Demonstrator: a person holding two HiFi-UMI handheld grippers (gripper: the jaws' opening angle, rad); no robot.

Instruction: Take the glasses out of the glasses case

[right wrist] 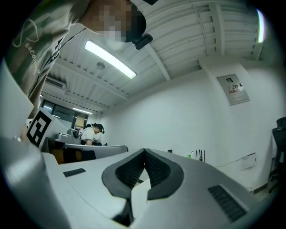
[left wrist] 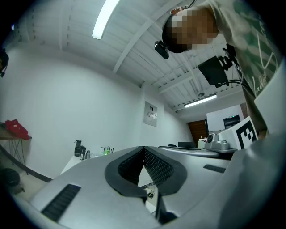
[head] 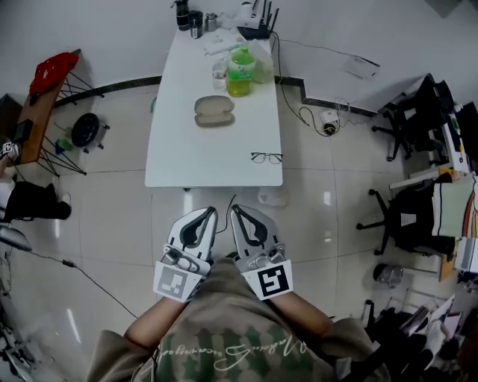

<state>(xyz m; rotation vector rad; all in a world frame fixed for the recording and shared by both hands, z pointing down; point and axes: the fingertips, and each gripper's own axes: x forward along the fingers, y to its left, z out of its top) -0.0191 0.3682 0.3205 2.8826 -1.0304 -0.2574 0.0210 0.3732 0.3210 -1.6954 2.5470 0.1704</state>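
In the head view a beige glasses case (head: 214, 111) lies open in the middle of the white table (head: 179, 160). A pair of thin dark-framed glasses (head: 267, 157) rests on the table near its front right corner, well apart from the case. My left gripper (head: 211, 213) and right gripper (head: 235, 211) are held side by side close to my body, short of the table's front edge. Both are shut with nothing in them. In the left gripper view the left gripper (left wrist: 144, 149) points up over the table; the right gripper (right wrist: 144, 151) shows its jaws closed tip to tip.
A green bottle (head: 240, 72), a clear cup (head: 219, 72), dark bottles (head: 184, 15) and a router (head: 258, 22) crowd the table's far end. A red-topped side table (head: 46, 89) stands left. Office chairs (head: 407, 216) and cables lie right.
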